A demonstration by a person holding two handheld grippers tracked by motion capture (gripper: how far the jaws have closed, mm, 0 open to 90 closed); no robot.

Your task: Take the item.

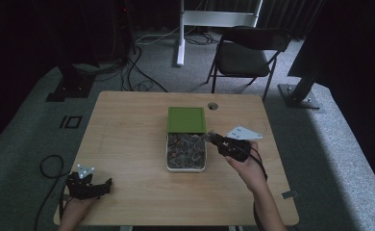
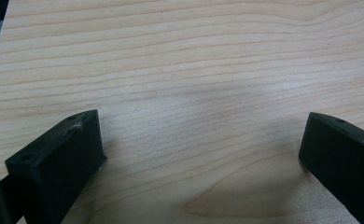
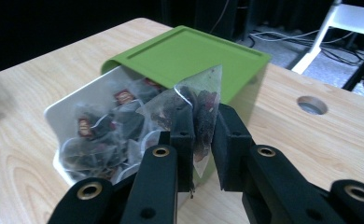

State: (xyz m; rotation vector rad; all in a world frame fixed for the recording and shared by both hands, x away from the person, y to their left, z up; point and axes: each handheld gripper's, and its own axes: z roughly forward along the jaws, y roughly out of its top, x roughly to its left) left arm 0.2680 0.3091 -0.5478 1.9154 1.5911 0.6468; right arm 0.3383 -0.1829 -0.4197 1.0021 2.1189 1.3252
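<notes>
Pale wood grain runs across the table (image 2: 180,60) right under your left tool (image 1: 90,185), which rests near the front left corner with its jaws spread wide and nothing between them. Your right tool (image 3: 202,140) is clamped on one pyramid tea bag (image 3: 196,100), pinching its mesh low down, so the bag stands up above the jaws, lifted just beside the right edge of the white box (image 3: 54,116). That box sits mid-table, packed with more tea bags, and its green lid (image 3: 189,51) is slid back over the far end, leaving the near part uncovered.

Risks, as I judge them: the mesh is thin and the grip is on a small fold, so a quick swing could let the bag slip out or tear and spill leaves. The bag's string and tag may be tangled with others in the box, so a sharp pull could drag a second bag over the rim. With your tool so close to the box wall, a sideways nudge could shift the box or knock the loose lid.

Count: two tools, one box, one lid, one bag held; the bags in the box are too heaped to count exactly. Beyond the table stands one folding chair (image 1: 245,55) on the grey carpet.
</notes>
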